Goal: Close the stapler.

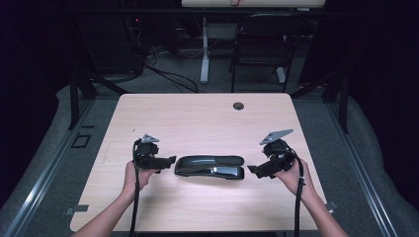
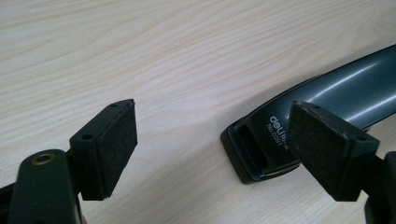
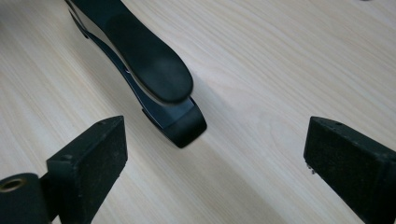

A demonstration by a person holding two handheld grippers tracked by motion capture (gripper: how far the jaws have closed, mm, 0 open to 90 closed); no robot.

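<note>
A glossy black stapler (image 1: 210, 166) lies lengthwise on the light wooden table (image 1: 197, 118), between both hands. My left gripper (image 1: 169, 160) sits just off its left end, jaws open and holding nothing. In the left gripper view the stapler's (image 2: 327, 102) printed end rests on the table just ahead of the right-hand pad, apart from both pads of the left gripper (image 2: 217, 140). My right gripper (image 1: 253, 169) is just off the stapler's right end, also open. The right gripper view shows the stapler's (image 3: 144, 65) rounded end ahead of the wide-spread jaws of the right gripper (image 3: 217, 144), untouched.
A round cable hole (image 1: 238, 105) sits near the table's far edge. Beyond the table stand a dark folding chair (image 1: 262, 44) and a white desk leg (image 1: 204, 49), with cables on the floor. Bare tabletop lies all around the stapler.
</note>
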